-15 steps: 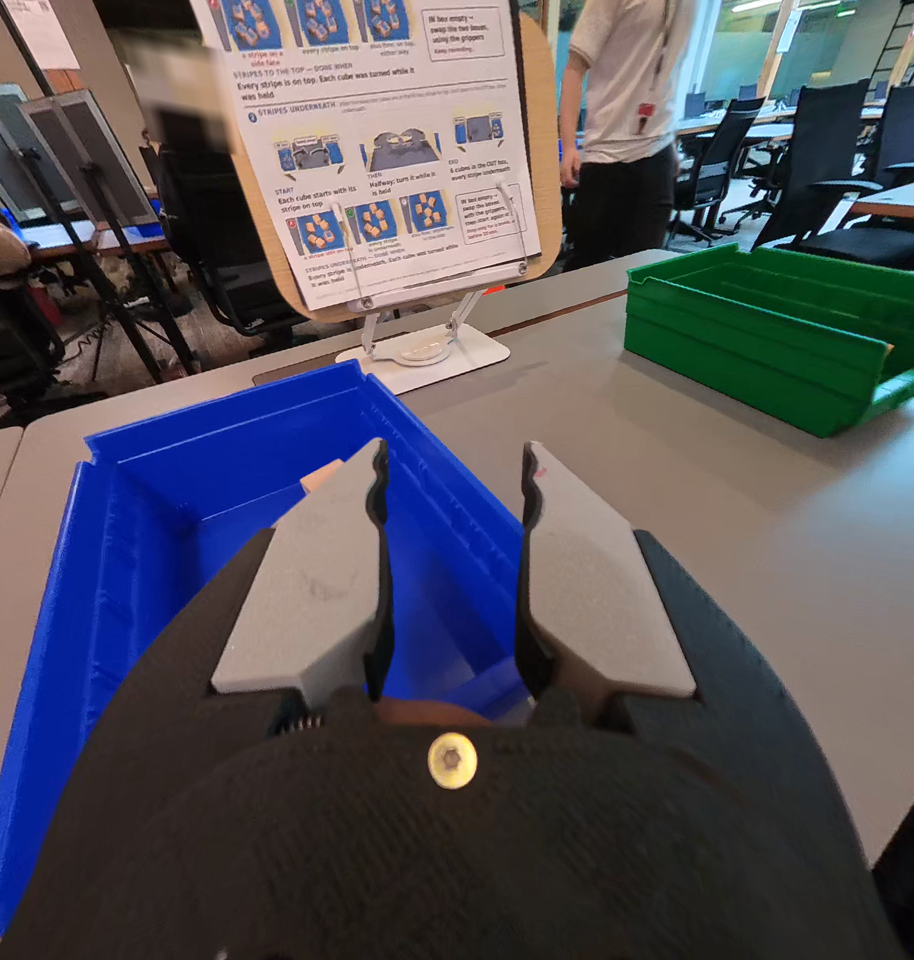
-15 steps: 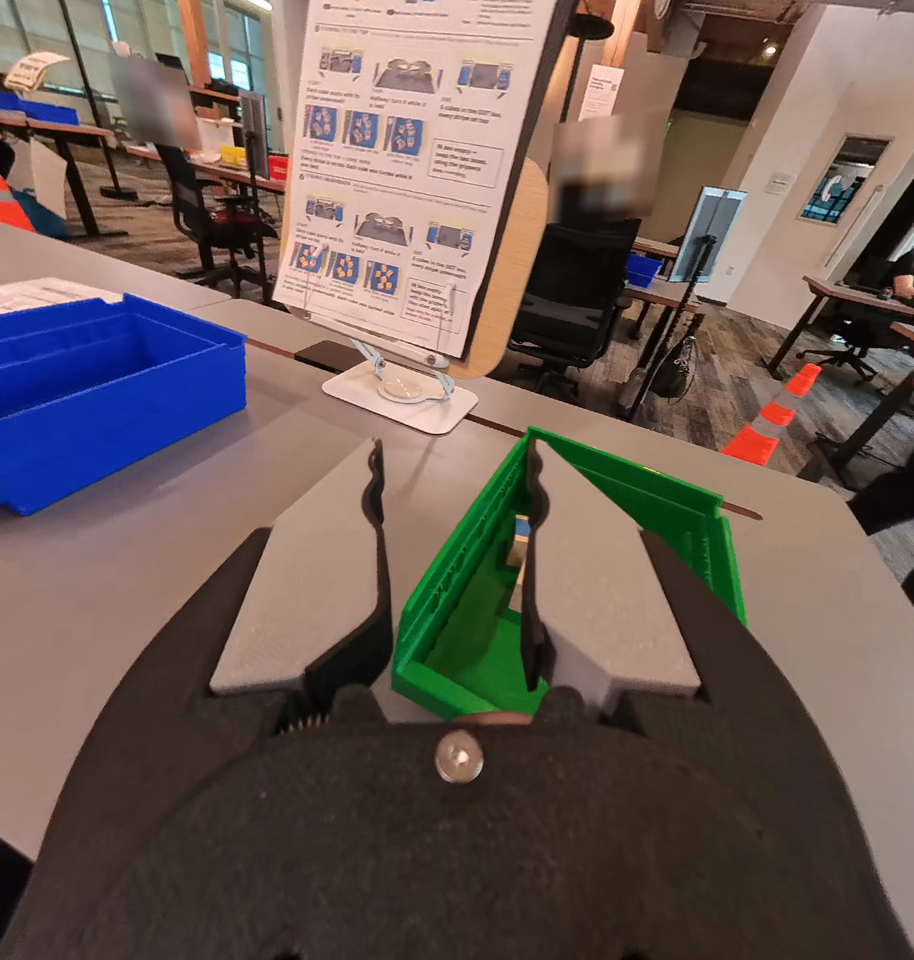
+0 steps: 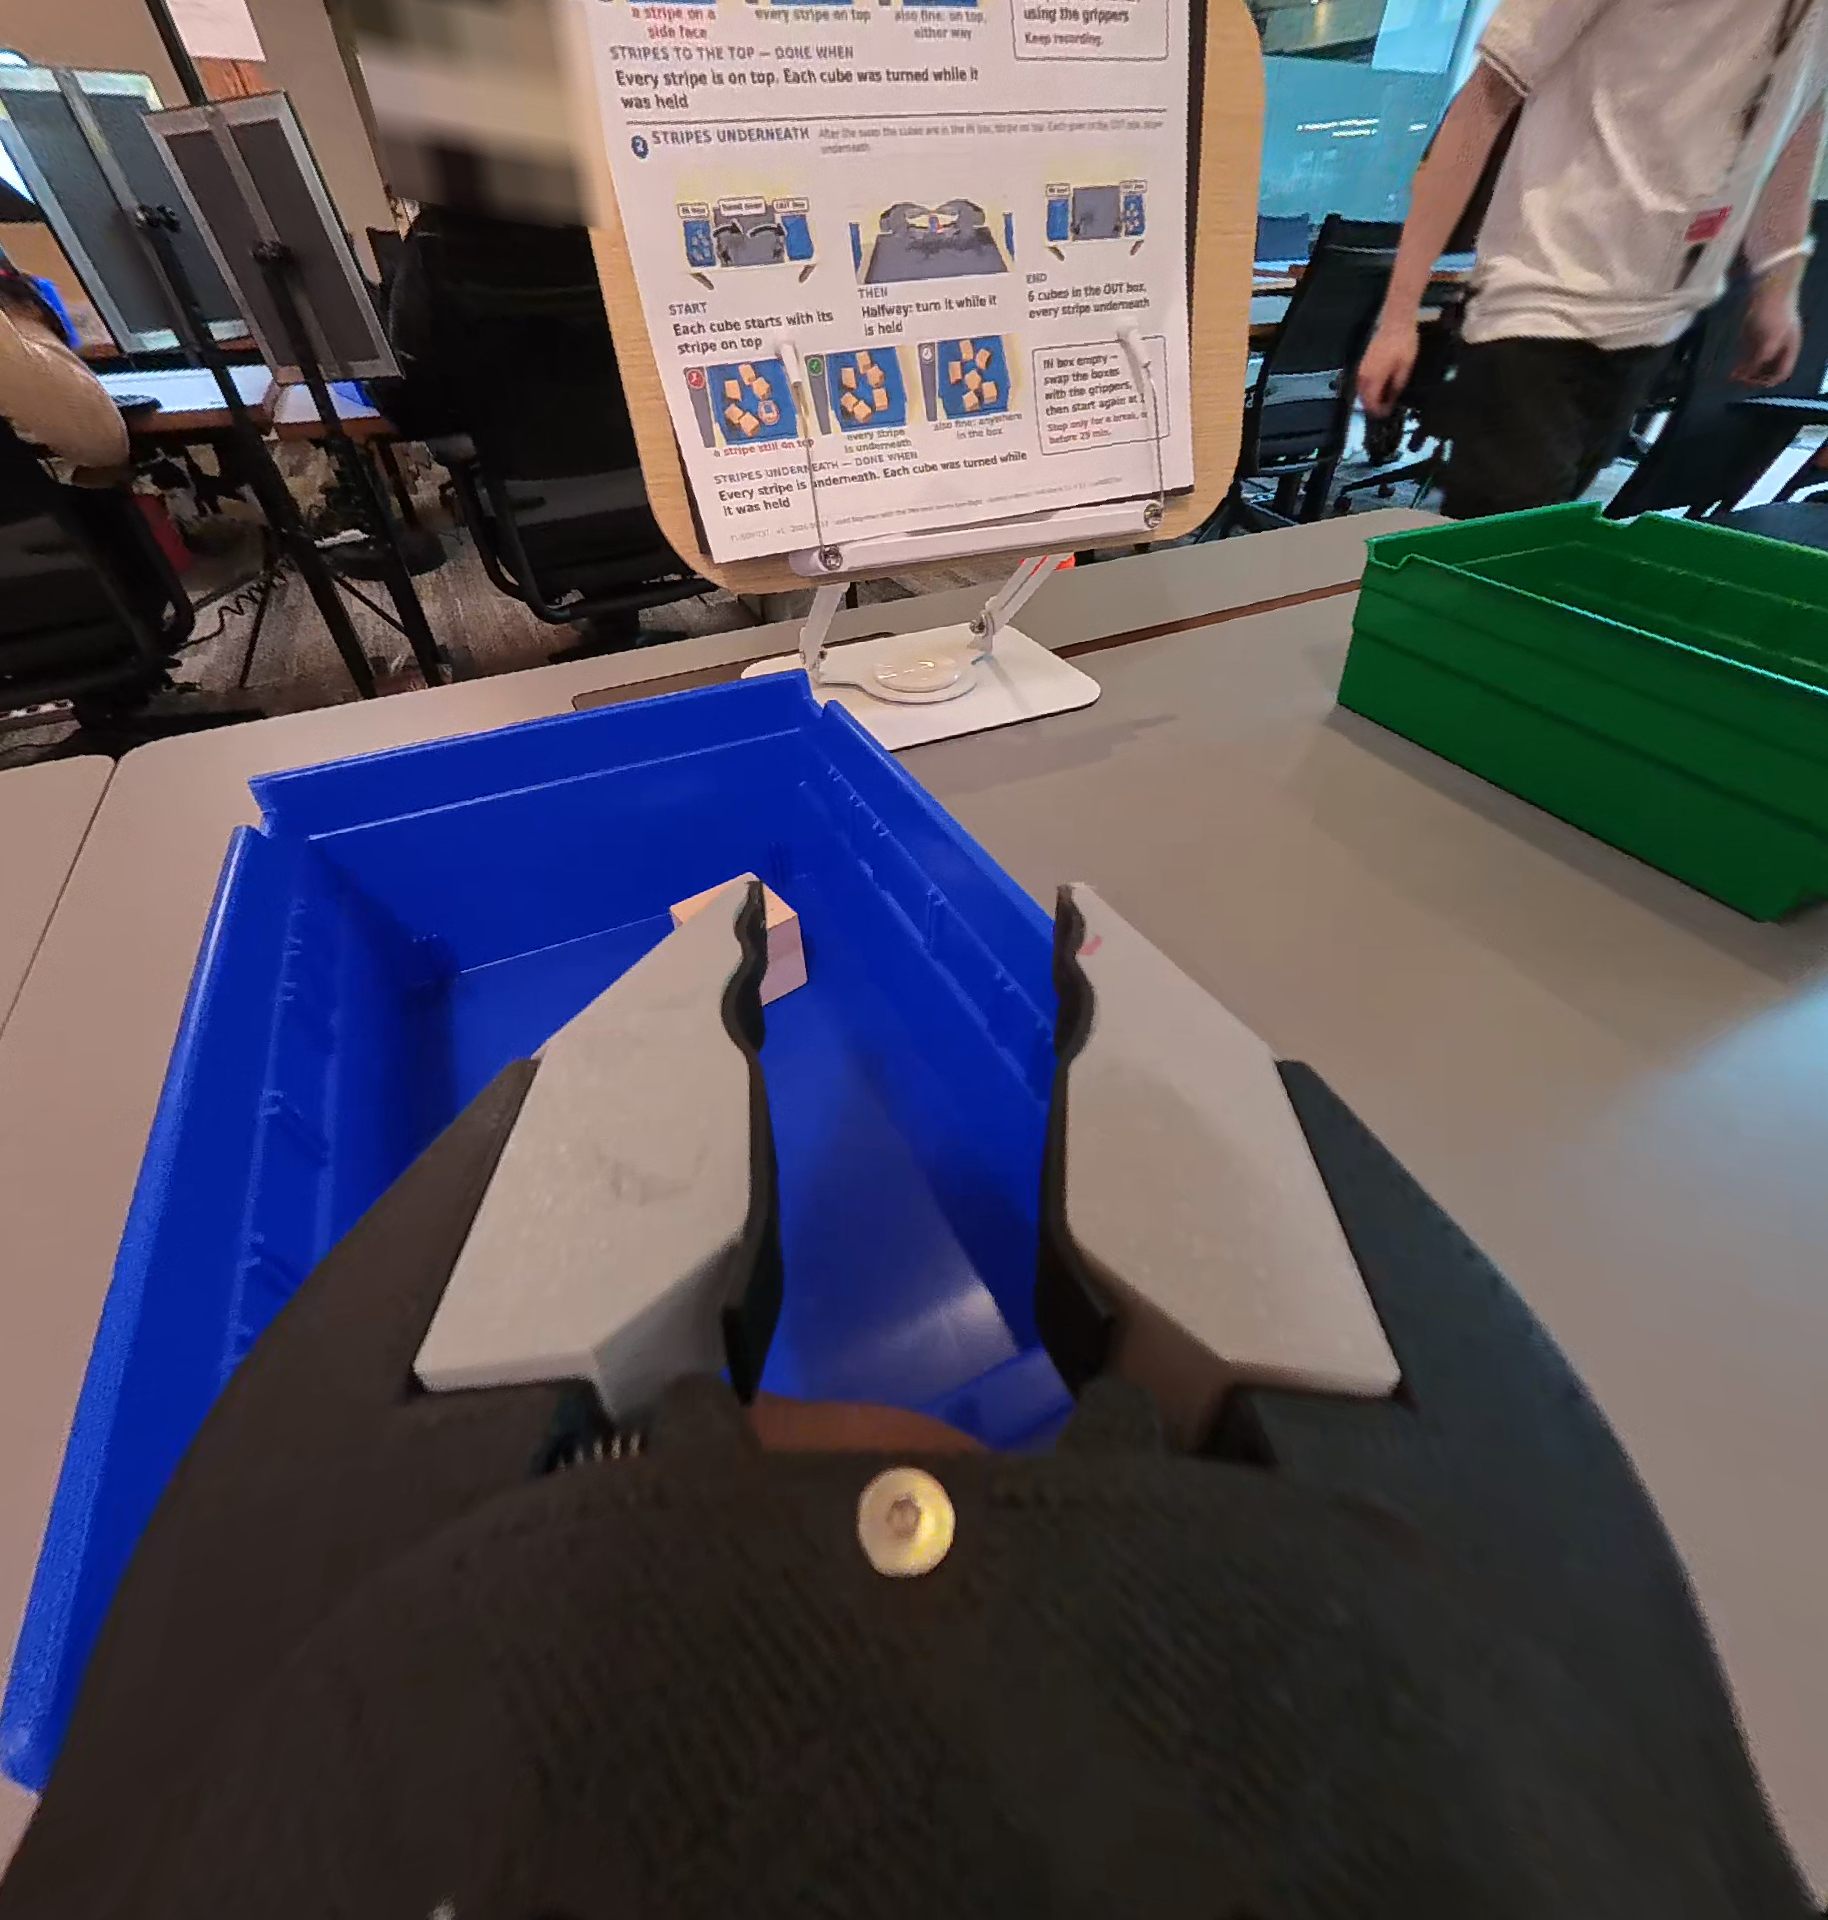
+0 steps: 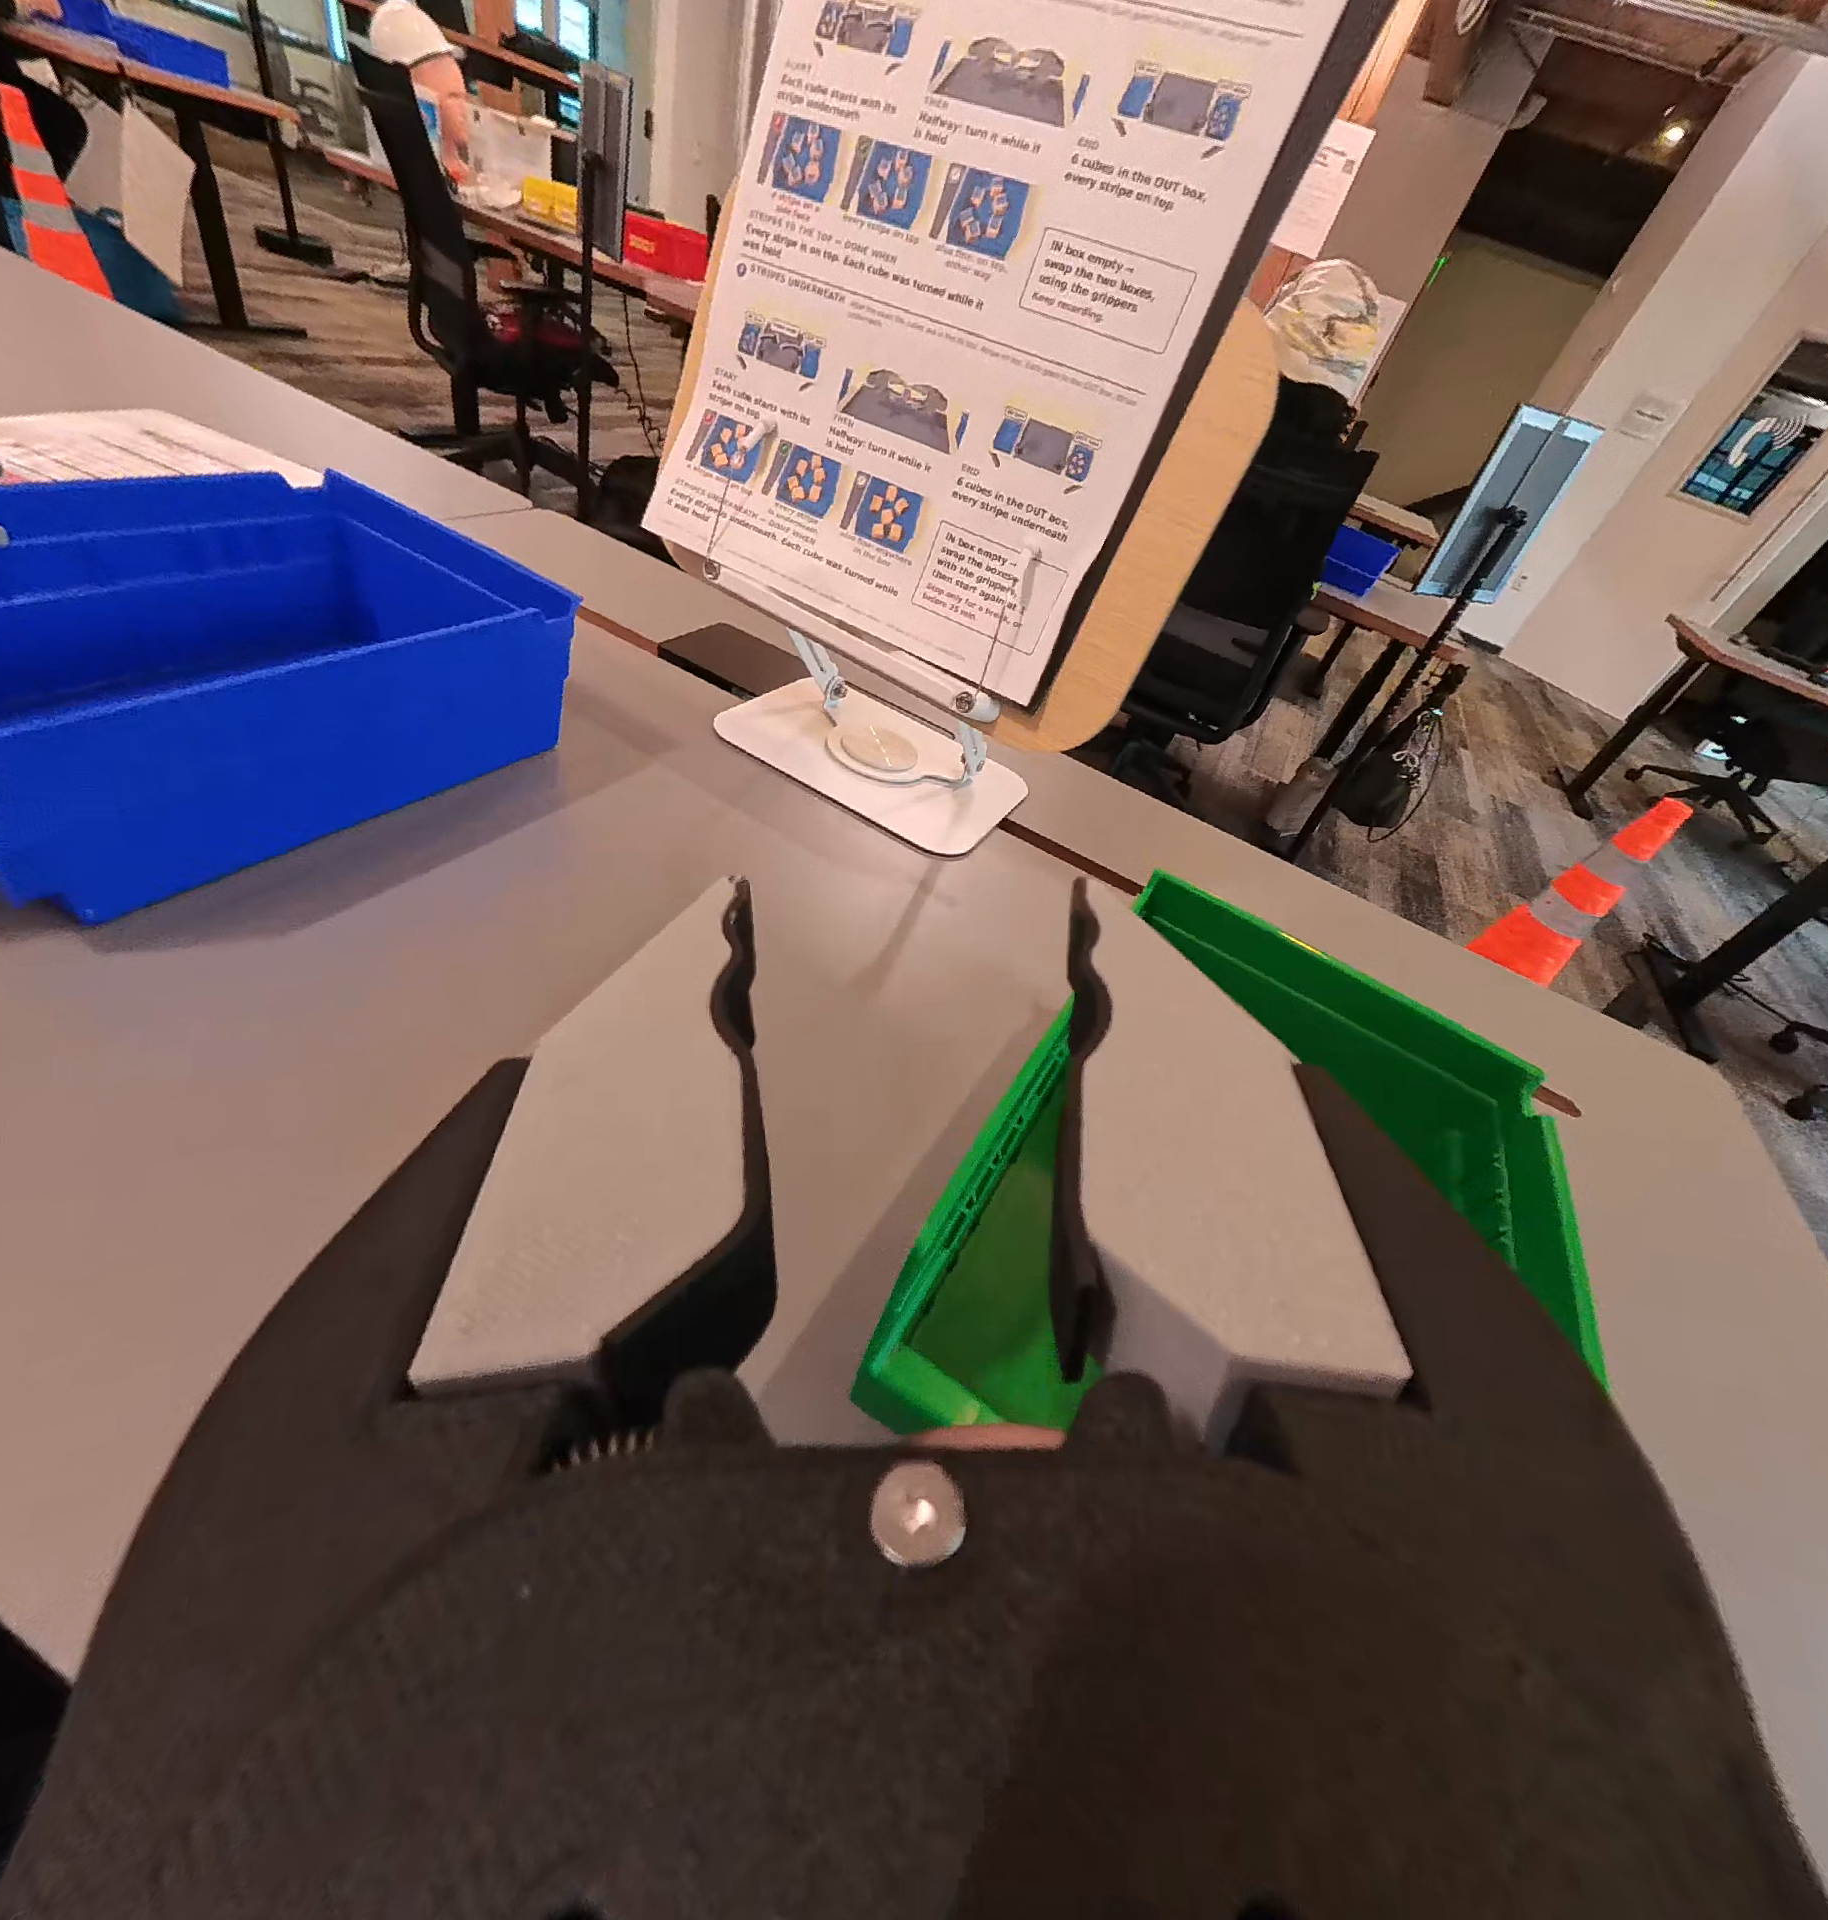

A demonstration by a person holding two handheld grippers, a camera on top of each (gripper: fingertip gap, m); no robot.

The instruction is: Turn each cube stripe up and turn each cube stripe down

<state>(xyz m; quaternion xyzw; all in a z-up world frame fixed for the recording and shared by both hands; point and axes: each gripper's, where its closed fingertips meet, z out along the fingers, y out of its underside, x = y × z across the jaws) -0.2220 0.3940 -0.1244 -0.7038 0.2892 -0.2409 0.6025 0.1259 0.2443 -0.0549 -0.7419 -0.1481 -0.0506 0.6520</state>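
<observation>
One pale wooden cube (image 3: 782, 940) on the blue bin (image 3: 297, 1039) floor, near its far wall.

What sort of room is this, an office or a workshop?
Most likely an open-plan office used as a test space: rows of desks with office chairs, orange traffic cones on the floor, and an instruction sheet propped on a grey table.

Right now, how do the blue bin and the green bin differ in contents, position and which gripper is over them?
The blue bin shows one pale cube near its far end; the green bin shows no cube, though much of its floor is hidden. The left gripper hangs over the blue bin; the right gripper sits at the green bin's left edge. Both are open-topped plastic bins on the same grey table, and both grippers' jaws are open and empty.
</observation>
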